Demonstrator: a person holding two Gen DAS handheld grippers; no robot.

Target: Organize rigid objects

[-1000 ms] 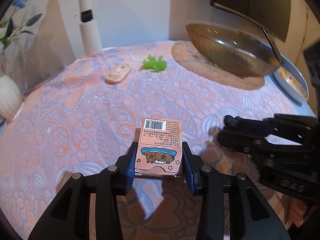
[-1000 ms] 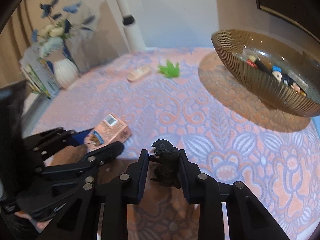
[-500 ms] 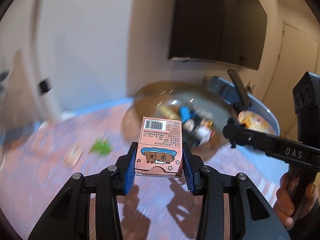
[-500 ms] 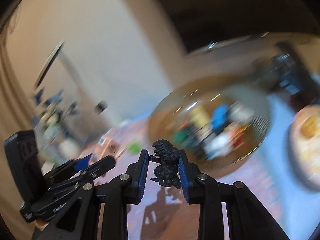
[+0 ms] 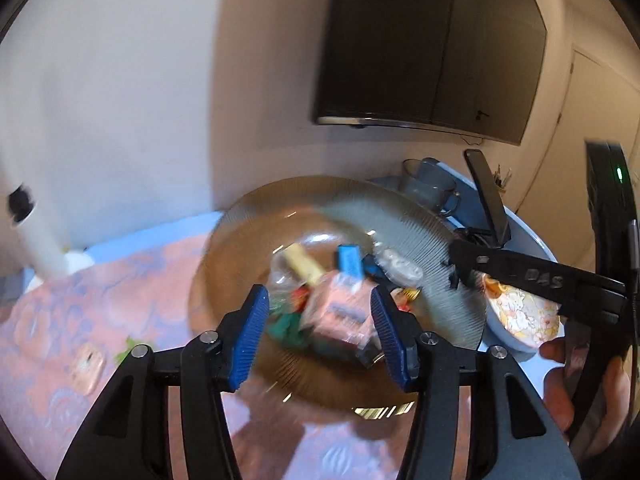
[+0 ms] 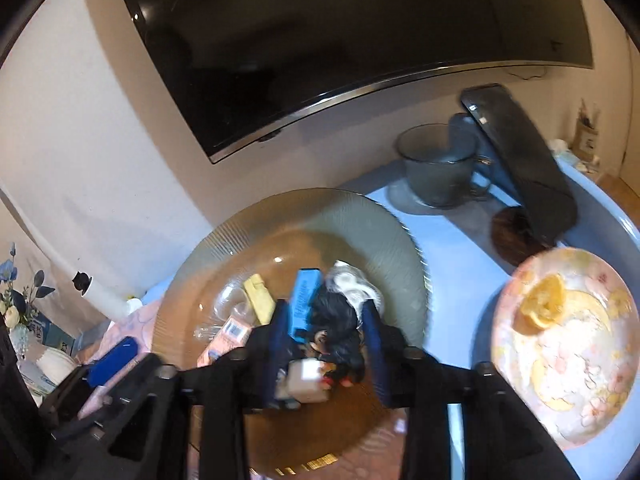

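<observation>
- Left tool [image 5: 318, 330]: jaws have just been opening and now stand spread, no longer pinching anything. The pink box [image 5: 340, 314] it was clamping half a second ago is blurred between the blue pads [image 5: 248, 336], touching neither as far as I can tell; reads as dropping.
- Right tool [image 6: 326, 344]: jaws have also just been opening, and there is a gap each side of the dark monster figure [image 6: 338, 338]. It was pinched tight a moment ago; now it looks loose, over the bowl.
- Both tools now hang above the amber glass bowl [image 5: 424, 240]; a second ago they were low over the patterned cloth, away from it.
- The bowl already holds a yellow piece [image 6: 258, 300], a blue block [image 6: 304, 300], a white item [image 6: 352, 286] and other small bits. In the right wrist view the pink box [image 6: 226, 338] sits at the bowl's near left.
- Judgement: this is the release step for both items at once, so two more rigid things count as sorted once they settle.
- A pale pink gadget [image 5: 88, 362] and a green scrap [image 5: 126, 354] lie on the cloth, likely next.
- Risk: the figure could bounce off the pile. The citrus plate [image 6: 516, 344] sits just beside the bowl, so keep clear when pulling back.
</observation>
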